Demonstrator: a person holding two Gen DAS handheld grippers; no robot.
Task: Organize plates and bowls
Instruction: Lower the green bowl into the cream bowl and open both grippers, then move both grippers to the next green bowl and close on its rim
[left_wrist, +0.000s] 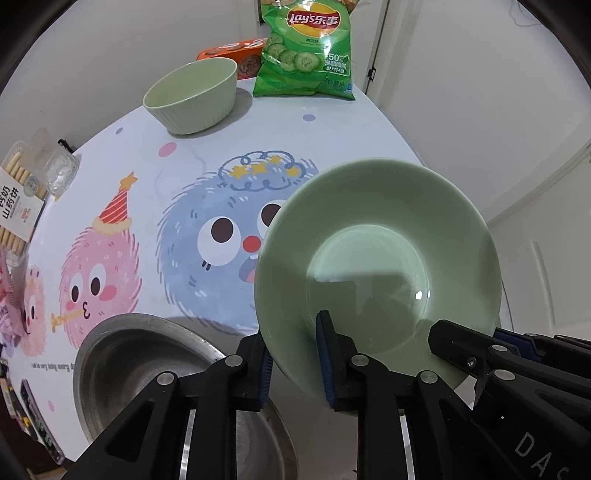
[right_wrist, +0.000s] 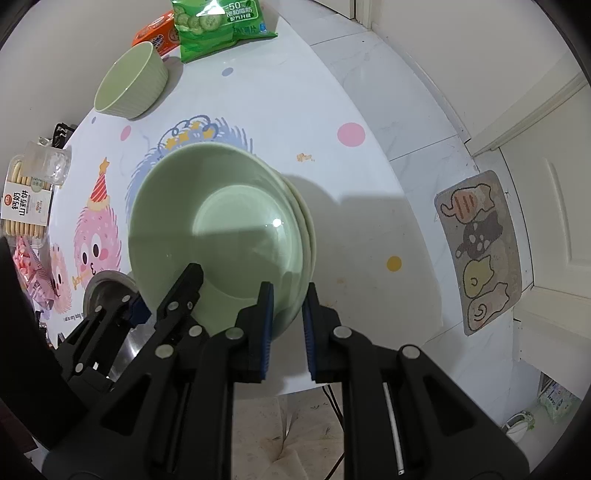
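Glossy pale-green plates (right_wrist: 221, 229), deep with wide flared rims, sit nested in a stack; three rim edges show on the side toward the right tool (right_wrist: 288, 325). Right tool clamped on that rim: one pad inside the top plate, the other outside the stack. Left tool (left_wrist: 295, 354) straddles the opposite rim, one finger inside and one outside, jaws standing a little apart; can't tell whether the pads press.

Just left of the left tool, touching or nearly touching the stack: a round brushed-steel bowl (left_wrist: 140, 354). Well ahead of both tools: a ribbed matte green bowl (left_wrist: 192, 96), upright, alone. Behind it an orange cracker box (left_wrist: 236, 55) and a green Lay's chip bag (left_wrist: 306, 51).

Table (right_wrist: 295, 110) is a smooth white top with cartoon fuzzballs printed on it. Its edge runs close to the right of the right tool, floor and a cat-print mat (right_wrist: 480, 251) beyond. Open room lies ahead between stack and ribbed bowl. Far left edge crowded with biscuit packs (left_wrist: 18, 206).
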